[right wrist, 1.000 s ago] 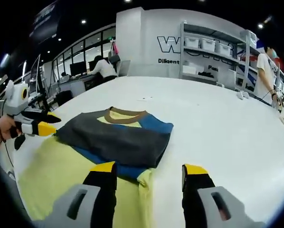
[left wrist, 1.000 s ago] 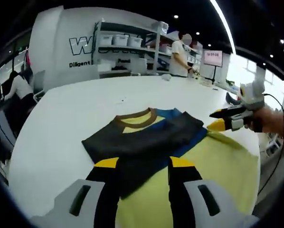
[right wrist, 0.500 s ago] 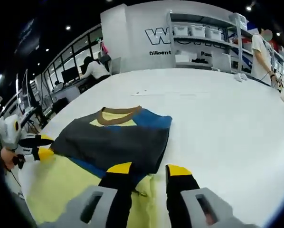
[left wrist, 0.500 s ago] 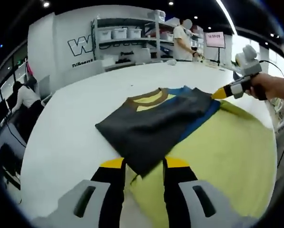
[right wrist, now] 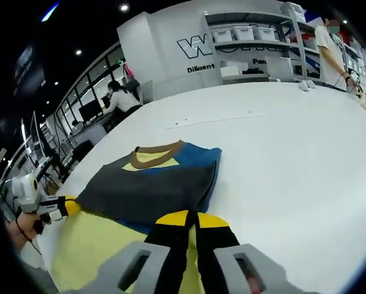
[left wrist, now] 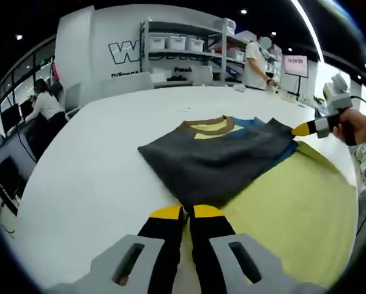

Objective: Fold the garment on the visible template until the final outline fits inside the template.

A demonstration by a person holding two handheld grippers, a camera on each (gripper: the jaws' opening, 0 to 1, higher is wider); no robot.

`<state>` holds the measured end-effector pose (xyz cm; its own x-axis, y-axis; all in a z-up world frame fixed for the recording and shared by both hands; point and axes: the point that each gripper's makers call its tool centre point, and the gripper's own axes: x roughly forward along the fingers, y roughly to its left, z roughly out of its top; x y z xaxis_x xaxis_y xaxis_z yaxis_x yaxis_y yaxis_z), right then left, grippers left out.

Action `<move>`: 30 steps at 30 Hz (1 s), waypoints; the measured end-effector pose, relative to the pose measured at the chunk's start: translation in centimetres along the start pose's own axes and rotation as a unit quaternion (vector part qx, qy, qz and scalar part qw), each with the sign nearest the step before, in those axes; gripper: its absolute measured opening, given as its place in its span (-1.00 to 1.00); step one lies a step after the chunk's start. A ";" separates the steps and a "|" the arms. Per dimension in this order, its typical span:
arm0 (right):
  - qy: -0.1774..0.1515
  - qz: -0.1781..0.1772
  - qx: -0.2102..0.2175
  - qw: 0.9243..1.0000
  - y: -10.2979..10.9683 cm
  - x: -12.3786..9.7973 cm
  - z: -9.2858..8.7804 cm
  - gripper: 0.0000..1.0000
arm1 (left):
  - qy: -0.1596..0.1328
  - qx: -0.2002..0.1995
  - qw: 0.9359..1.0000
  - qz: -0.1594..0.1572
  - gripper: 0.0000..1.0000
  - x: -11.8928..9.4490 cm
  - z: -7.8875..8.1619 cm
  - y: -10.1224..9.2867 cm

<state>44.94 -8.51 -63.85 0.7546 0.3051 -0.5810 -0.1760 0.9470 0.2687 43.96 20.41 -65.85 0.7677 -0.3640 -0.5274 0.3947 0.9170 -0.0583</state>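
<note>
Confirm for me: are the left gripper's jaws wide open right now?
No. The left gripper has its jaws closed together at the near edge of the folded shirt.

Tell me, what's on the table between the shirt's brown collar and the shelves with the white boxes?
Nothing. In the right gripper view, bare white table stretches from the brown collar of the folded shirt toward the shelves.

White wall (right wrist: 164, 55): large outlined "W", cut off; below it "Diligent", rest hidden.
</note>
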 end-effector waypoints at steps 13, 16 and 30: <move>-0.025 -0.016 -0.060 0.998 -0.6 -1.0 0.5 -0.49 | -0.003 0.023 1.000 0.005 -0.84 -1.0 0.5 0.2; -0.019 -0.016 -0.080 0.996 -0.5 -2.2 0.8 -0.58 | -0.007 0.022 1.000 0.003 -0.72 -1.7 1.4 0.2; -0.038 0.016 -0.116 0.992 1.4 -5.4 1.0 -0.31 | -0.032 0.057 0.997 -0.048 -0.49 -5.5 2.8 -1.6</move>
<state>41.22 -8.92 -59.56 0.7902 0.3354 -0.5129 -0.3349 0.9372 0.0970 40.57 20.49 -60.48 0.7528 -0.4626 -0.4683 0.5203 0.8540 -0.0072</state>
